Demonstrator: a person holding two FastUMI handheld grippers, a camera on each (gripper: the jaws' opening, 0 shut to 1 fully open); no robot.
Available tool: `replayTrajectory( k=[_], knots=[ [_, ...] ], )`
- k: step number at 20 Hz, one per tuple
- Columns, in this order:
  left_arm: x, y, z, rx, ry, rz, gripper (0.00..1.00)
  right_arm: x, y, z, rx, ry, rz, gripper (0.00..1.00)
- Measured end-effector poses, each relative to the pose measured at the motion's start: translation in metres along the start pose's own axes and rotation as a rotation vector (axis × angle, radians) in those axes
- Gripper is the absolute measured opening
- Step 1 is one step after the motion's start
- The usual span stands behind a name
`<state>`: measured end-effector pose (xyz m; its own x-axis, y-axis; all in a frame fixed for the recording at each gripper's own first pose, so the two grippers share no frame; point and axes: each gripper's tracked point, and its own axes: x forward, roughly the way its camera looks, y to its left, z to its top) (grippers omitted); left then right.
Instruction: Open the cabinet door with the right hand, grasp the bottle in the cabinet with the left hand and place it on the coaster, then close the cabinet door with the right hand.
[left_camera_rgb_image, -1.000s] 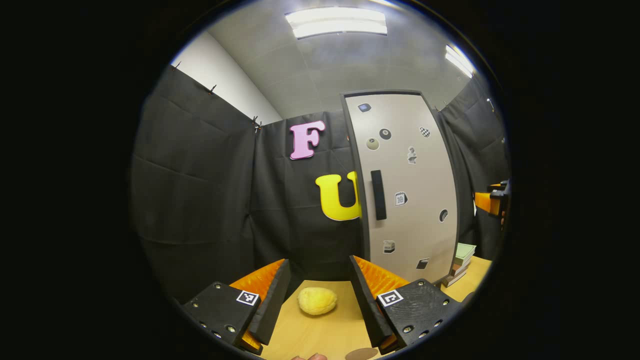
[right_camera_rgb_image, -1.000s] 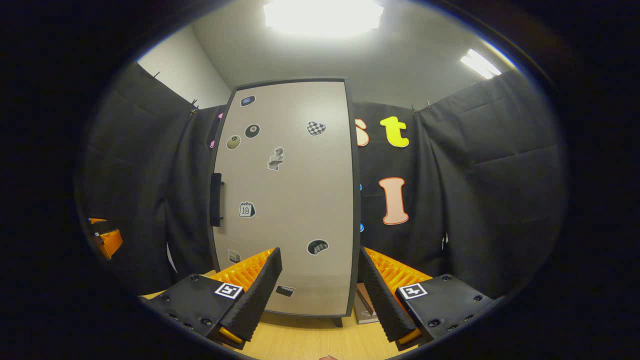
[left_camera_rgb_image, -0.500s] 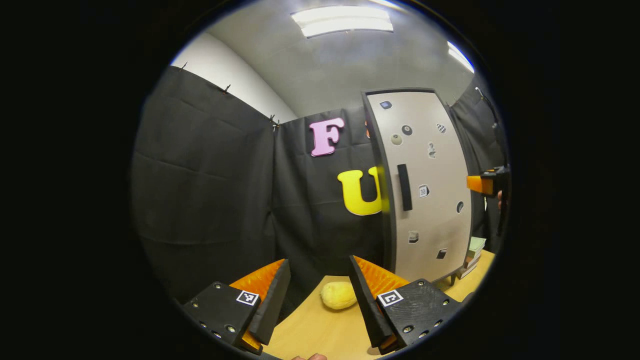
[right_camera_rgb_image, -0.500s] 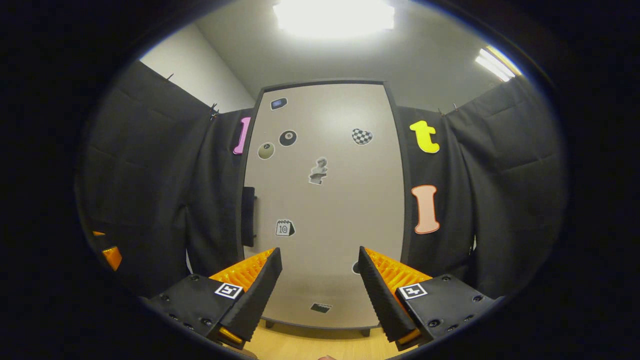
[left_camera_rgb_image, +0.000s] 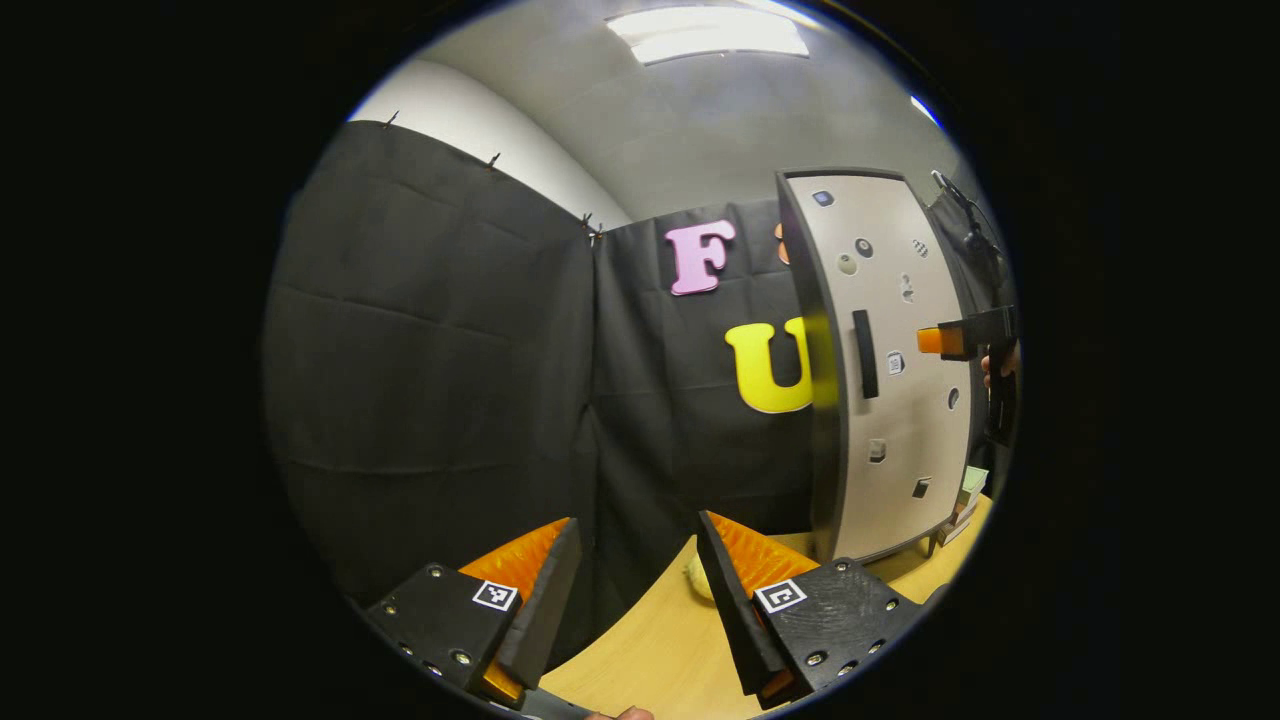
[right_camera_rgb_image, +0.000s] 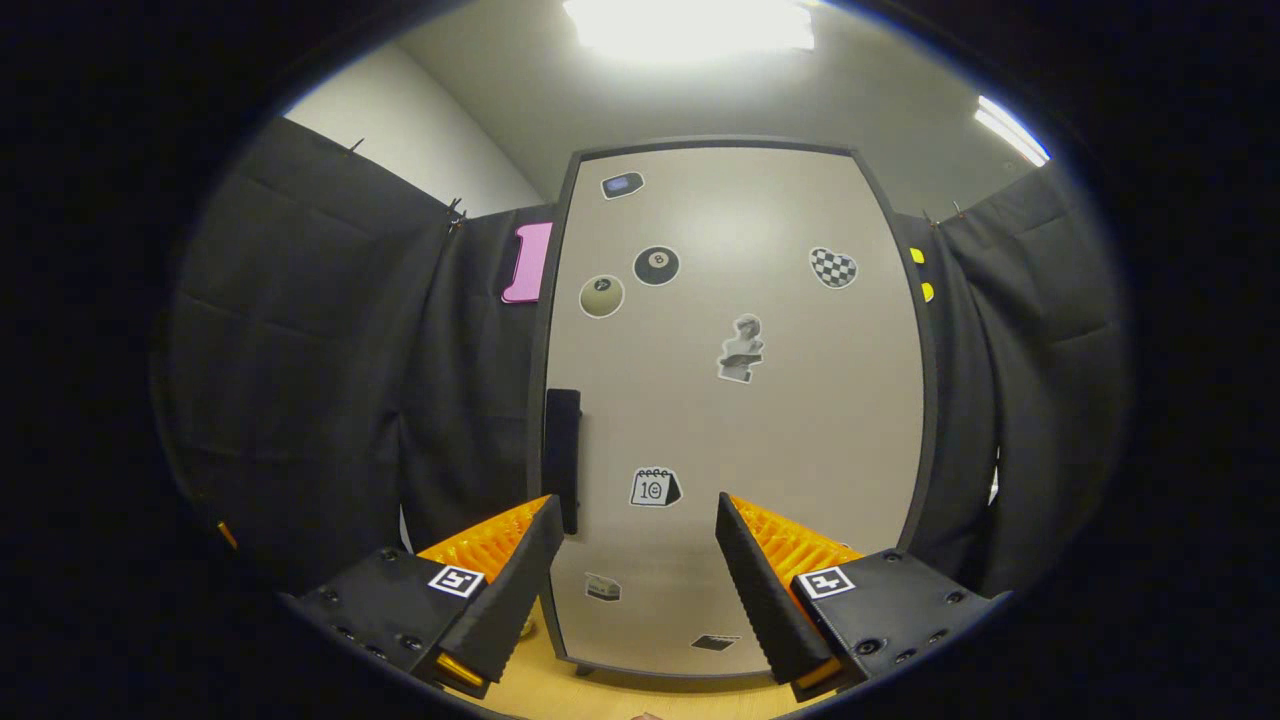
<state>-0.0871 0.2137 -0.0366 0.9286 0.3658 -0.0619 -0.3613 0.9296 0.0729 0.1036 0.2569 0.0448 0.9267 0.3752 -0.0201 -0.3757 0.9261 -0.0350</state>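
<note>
Hovering low over the wooden surface, the left gripper has its jaws spread wide and empty in the left gripper view, aimed at the black cloth wall with a pale yellow lump partly hidden behind one finger. Off to the right stands the cabinet door, shut, its dark handle upright, and the right gripper is raised near it, a hand behind it. In the right gripper view, the right gripper faces the cabinet door squarely, jaws apart and holding nothing, the handle just above its left finger. Ceiling lights glare overhead.
</note>
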Motion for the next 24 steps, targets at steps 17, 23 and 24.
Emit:
replayTrajectory(
  k=[17,23,24],
  knots=[
    [0.0,0.065,-0.024,0.031,0.037,0.105,0.68,0.113,0.065,-0.011,-0.021,0.066,0.008,0.95],
    [-0.003,0.067,-0.031,0.011,0.044,0.105,0.68,0.126,0.059,-0.012,-0.015,0.09,-0.052,0.46],
    [-0.003,0.068,-0.03,0.009,0.042,0.104,0.68,0.126,0.058,-0.013,-0.01,0.105,-0.057,0.39]
  ],
)
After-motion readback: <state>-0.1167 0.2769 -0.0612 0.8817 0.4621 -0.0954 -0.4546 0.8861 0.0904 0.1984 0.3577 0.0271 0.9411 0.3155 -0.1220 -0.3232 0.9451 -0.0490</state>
